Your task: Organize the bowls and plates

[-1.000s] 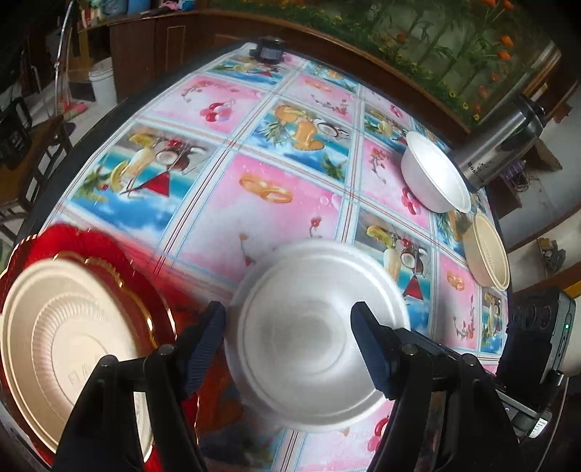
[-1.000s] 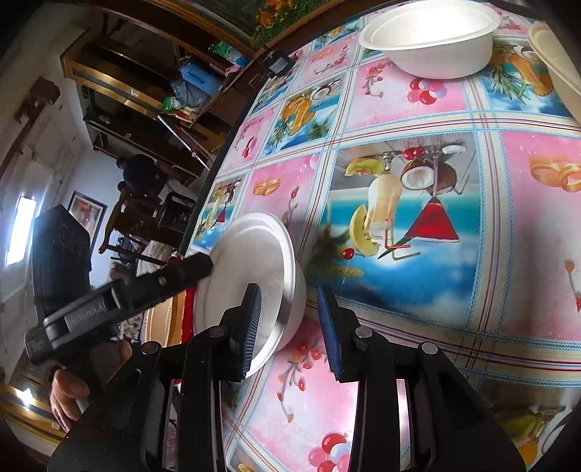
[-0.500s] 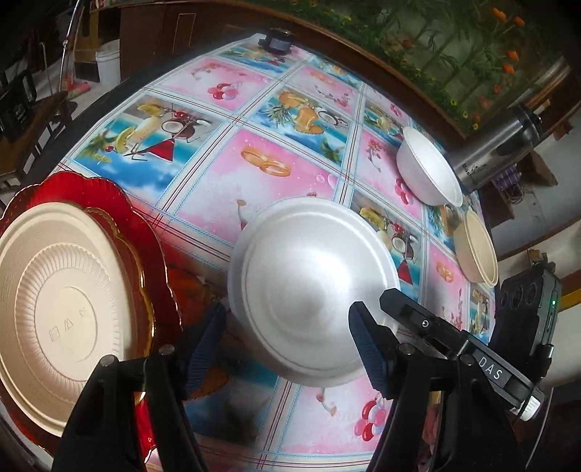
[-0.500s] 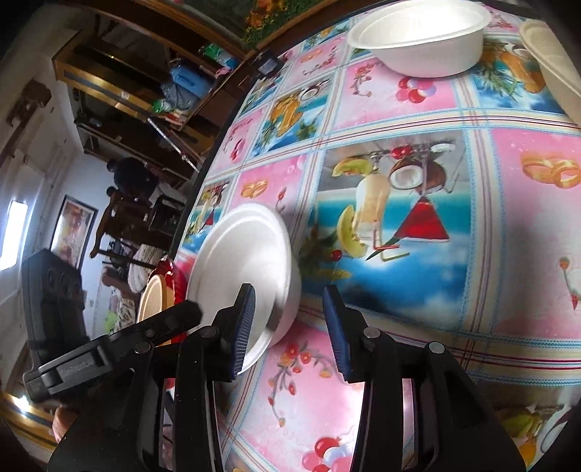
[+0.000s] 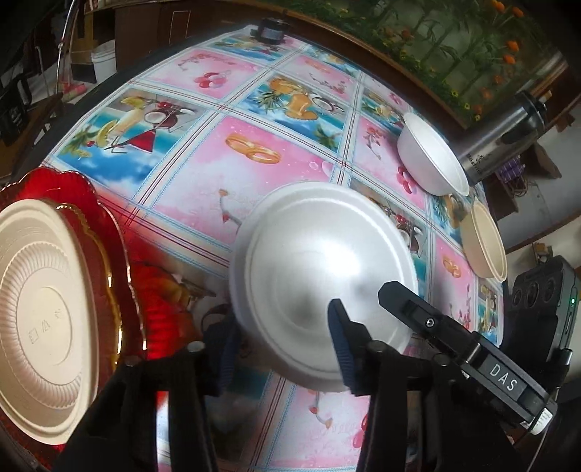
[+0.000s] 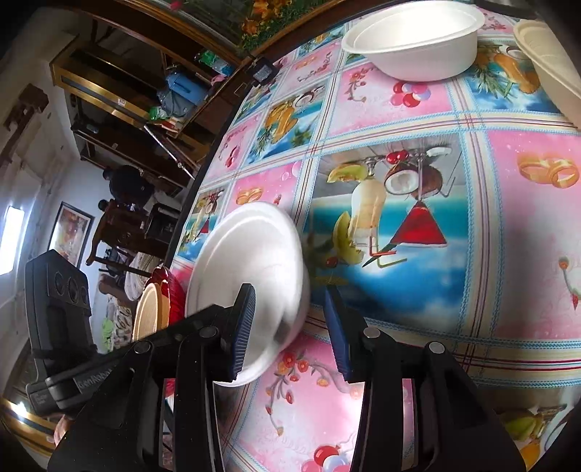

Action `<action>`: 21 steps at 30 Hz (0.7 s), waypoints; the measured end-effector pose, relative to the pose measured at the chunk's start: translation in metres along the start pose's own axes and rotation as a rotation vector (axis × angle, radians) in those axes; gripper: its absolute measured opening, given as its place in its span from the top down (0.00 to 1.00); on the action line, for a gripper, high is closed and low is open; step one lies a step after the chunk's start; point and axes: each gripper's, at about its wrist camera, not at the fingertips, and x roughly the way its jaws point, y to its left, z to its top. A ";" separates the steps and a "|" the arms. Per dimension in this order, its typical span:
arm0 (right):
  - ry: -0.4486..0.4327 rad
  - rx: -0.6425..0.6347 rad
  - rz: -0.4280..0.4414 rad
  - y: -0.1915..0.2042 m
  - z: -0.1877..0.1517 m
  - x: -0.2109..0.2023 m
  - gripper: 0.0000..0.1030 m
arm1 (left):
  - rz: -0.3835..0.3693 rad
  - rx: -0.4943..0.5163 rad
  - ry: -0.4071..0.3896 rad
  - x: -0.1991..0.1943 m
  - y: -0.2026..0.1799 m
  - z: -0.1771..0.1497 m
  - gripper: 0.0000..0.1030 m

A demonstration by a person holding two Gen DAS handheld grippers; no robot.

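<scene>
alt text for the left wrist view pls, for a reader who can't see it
The left gripper, its jaws just closing, straddles the rim of a white foam bowl tilted on a fruit-print tablecloth. A beige plate on a red tray sits left.

Steel thermos flask (image 5: 503,139) lying past the far right edge of the table, small dark device (image 5: 270,31) at its far edge, fruit-and-drink patterned tablecloth (image 5: 203,174) over its whole top.
</scene>
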 end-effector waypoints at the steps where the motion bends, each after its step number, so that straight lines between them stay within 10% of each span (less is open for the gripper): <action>1: -0.002 0.003 -0.005 -0.001 0.000 0.000 0.62 | -0.001 0.000 0.002 0.001 0.000 0.000 0.66; 9: -0.038 0.047 -0.104 -0.016 0.002 -0.002 0.78 | -0.010 -0.007 0.023 0.013 -0.002 -0.003 0.86; 21: -0.124 -0.016 -0.129 -0.003 -0.003 -0.019 0.92 | -0.030 -0.019 -0.018 0.000 -0.005 -0.004 0.87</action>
